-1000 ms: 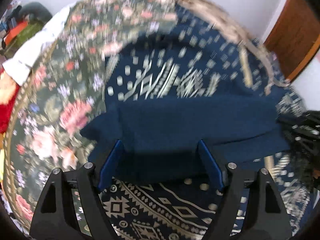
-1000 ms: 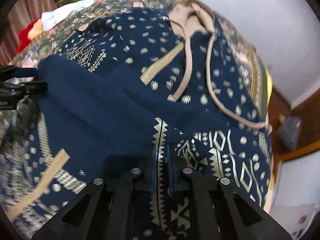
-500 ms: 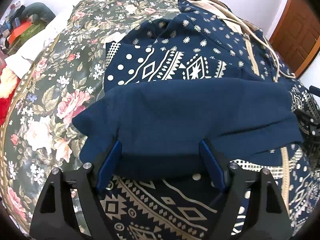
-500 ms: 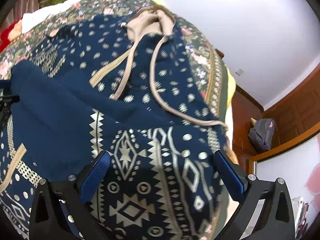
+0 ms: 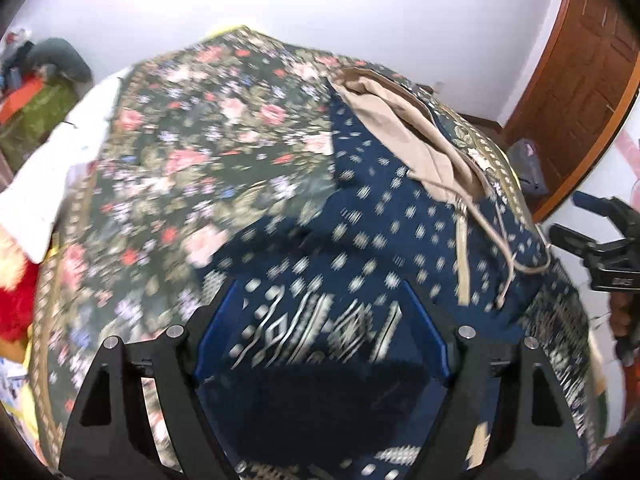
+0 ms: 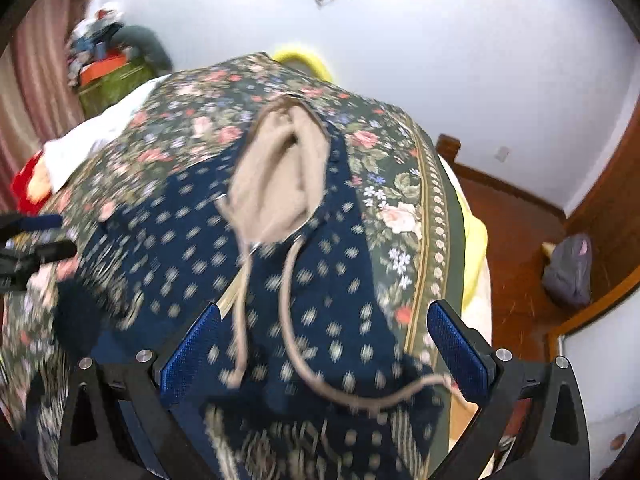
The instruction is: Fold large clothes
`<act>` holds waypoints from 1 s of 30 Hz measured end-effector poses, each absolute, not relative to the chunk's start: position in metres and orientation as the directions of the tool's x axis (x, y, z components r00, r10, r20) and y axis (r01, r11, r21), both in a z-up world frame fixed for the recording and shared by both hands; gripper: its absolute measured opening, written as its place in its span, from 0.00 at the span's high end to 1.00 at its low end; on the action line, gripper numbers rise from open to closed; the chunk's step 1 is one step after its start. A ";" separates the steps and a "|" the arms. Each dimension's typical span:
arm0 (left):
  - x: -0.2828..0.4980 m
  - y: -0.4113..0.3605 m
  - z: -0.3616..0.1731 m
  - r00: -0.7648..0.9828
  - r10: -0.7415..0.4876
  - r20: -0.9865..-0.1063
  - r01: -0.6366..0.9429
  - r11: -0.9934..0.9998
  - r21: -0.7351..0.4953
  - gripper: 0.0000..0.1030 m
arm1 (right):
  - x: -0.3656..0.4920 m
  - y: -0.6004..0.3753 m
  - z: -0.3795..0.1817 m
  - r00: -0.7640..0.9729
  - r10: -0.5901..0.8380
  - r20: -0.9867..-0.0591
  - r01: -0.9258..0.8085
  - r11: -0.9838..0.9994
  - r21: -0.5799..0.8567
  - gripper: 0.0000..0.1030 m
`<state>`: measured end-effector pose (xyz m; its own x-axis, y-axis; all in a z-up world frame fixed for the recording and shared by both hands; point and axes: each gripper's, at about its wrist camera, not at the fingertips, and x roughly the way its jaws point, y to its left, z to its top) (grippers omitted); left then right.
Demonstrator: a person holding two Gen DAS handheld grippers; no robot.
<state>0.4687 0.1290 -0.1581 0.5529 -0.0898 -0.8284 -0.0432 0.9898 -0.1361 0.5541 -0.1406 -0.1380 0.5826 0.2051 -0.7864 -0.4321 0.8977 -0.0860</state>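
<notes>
In the left wrist view, the left gripper is standing with its blue fingers spread wide and holding nothing. The navy patterned hoodie is lying on the floral bedspread, stretching from between the fingers away ahead of them. A plain dark fold of it is sitting low between the fingers, with the white geometric band just ahead of that. The beige hood lining is lying far ahead and to the right of the fingers, its drawstring trailing back. The right gripper is showing at the right edge.

In the right wrist view, the right gripper is standing with its fingers fully spread, gripping nothing. Its jaws have just been opening, and the hoodie is lying below and between them, untouched by the pads. The hood lining is lying straight ahead of the fingers, both drawstrings running back between them. The bedspread is showing ahead and right of the right finger.
</notes>
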 end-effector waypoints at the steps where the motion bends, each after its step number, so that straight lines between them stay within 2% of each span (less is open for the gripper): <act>1: 0.481 0.127 -0.161 0.535 -0.098 -0.839 -0.042 0.989 -0.143 0.22 | 0.569 -0.138 -0.143 0.563 0.205 -0.801 -0.427 0.902 -0.069 0.00; 8: 0.556 0.112 -0.176 0.514 -0.102 -0.852 -0.056 0.987 -0.152 0.22 | 0.642 -0.130 -0.175 0.469 0.277 -0.838 -0.344 0.932 0.115 0.00; 11: 0.583 0.110 -0.189 0.486 -0.160 -0.859 -0.061 0.975 -0.216 0.22 | 0.665 -0.131 -0.192 0.451 0.305 -0.839 -0.274 0.942 0.195 0.03; 13: 0.598 0.107 -0.200 0.453 -0.203 -0.868 -0.053 0.966 -0.253 0.22 | 0.679 -0.131 -0.207 0.431 0.300 -0.851 -0.224 0.949 0.221 0.24; 17: 0.609 0.101 -0.208 0.481 -0.172 -0.860 -0.077 0.968 -0.237 0.21 | 0.692 -0.127 -0.231 0.434 0.271 -0.859 -0.185 0.960 0.209 0.40; 18: 0.611 0.099 -0.208 0.492 -0.164 -0.855 -0.076 0.970 -0.230 0.21 | 0.691 -0.128 -0.233 0.440 0.290 -0.850 -0.187 0.955 0.229 0.49; 19: 0.613 0.095 -0.208 0.500 -0.154 -0.853 -0.076 0.973 -0.220 0.24 | 0.690 -0.127 -0.233 0.439 0.316 -0.841 -0.198 0.947 0.253 0.63; 20: 0.614 0.092 -0.207 0.513 -0.136 -0.847 -0.080 0.975 -0.205 0.26 | 0.687 -0.125 -0.232 0.437 0.333 -0.836 -0.206 0.941 0.267 0.69; 21: 0.615 0.089 -0.206 0.519 -0.126 -0.845 -0.083 0.977 -0.197 0.36 | 0.685 -0.123 -0.230 0.439 0.336 -0.833 -0.209 0.940 0.269 0.80; 22: 0.613 0.085 -0.203 0.537 -0.104 -0.837 -0.085 0.981 -0.177 0.51 | 0.681 -0.120 -0.227 0.447 0.332 -0.831 -0.217 0.941 0.260 0.86; 23: 0.612 0.079 -0.200 0.548 -0.057 -0.835 -0.088 0.988 -0.125 0.63 | 0.676 -0.117 -0.223 0.460 0.326 -0.826 -0.227 0.942 0.245 0.87; 24: 0.610 0.073 -0.196 0.553 -0.009 -0.833 -0.076 0.995 -0.061 0.83 | 0.670 -0.115 -0.218 0.470 0.327 -0.820 -0.241 0.941 0.238 0.90; 25: 0.609 0.070 -0.195 0.556 0.002 -0.831 -0.055 0.998 -0.034 0.91 | 0.663 -0.114 -0.212 0.475 0.338 -0.813 -0.257 0.936 0.239 0.91; 27: 0.600 0.062 -0.186 0.564 0.013 -0.826 -0.018 1.000 0.003 0.92 | 0.648 -0.113 -0.198 0.481 0.367 -0.796 -0.287 0.924 0.253 0.92; 30: 0.579 0.062 -0.166 0.574 -0.046 -0.818 0.023 0.999 -0.040 0.93 | 0.622 -0.114 -0.176 0.481 0.401 -0.780 -0.328 0.907 0.264 0.92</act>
<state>0.5785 0.0623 -0.1661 0.5738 -0.0457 -0.8177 0.0227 0.9989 -0.0398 0.6218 -0.1136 -0.1765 0.4813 0.4006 -0.7797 -0.3277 0.9072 0.2639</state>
